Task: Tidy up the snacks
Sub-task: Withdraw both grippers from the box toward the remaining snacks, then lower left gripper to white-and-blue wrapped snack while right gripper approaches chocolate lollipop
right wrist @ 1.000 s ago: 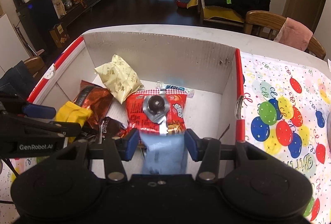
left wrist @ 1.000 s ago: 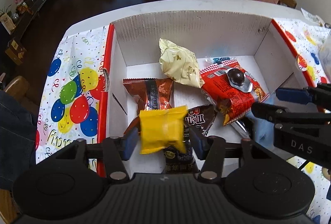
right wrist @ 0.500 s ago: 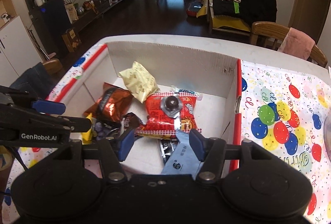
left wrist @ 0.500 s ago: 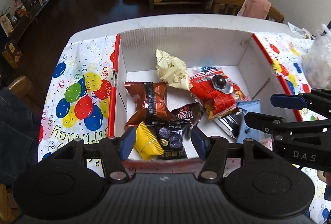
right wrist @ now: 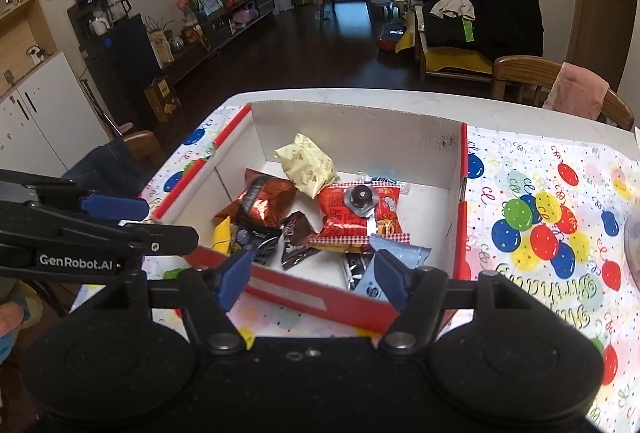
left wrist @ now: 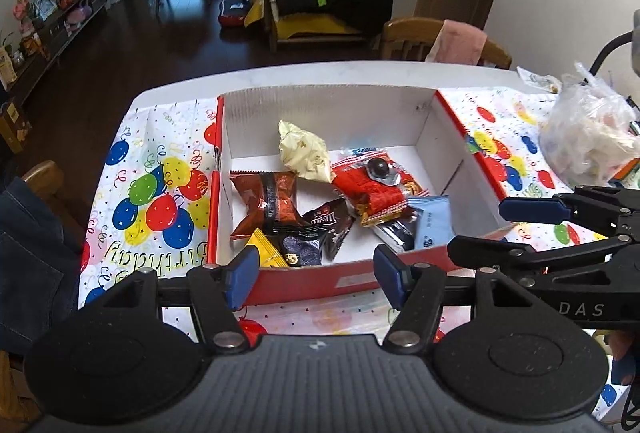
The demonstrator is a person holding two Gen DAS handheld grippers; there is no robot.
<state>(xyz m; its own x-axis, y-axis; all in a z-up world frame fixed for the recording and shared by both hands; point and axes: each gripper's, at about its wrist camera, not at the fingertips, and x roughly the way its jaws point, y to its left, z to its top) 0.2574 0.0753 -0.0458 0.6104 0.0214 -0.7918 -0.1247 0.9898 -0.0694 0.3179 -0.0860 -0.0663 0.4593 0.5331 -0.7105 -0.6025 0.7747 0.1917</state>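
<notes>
Claws: our left claw (left wrist: 312, 275) and right claw (right wrist: 312, 279) have just opened wider, empty.
Packets: ahead in the box (left wrist: 352, 101), the yellow packet (left wrist: 266, 253) looks light, crinkly, slippery; we pinch its sealed edge.

**Readable Lettering in the Scene**

"DAS" was printed in pale letters on the black right gripper (left wrist: 532, 229). "GenRobot.AI" was printed in white on the black left gripper (right wrist: 136, 219). "Birthday" was seen upside down on the balloon-patterned party tablecloth (right wrist: 560, 201). Wrapper lettering could not be read with certainty.
</notes>
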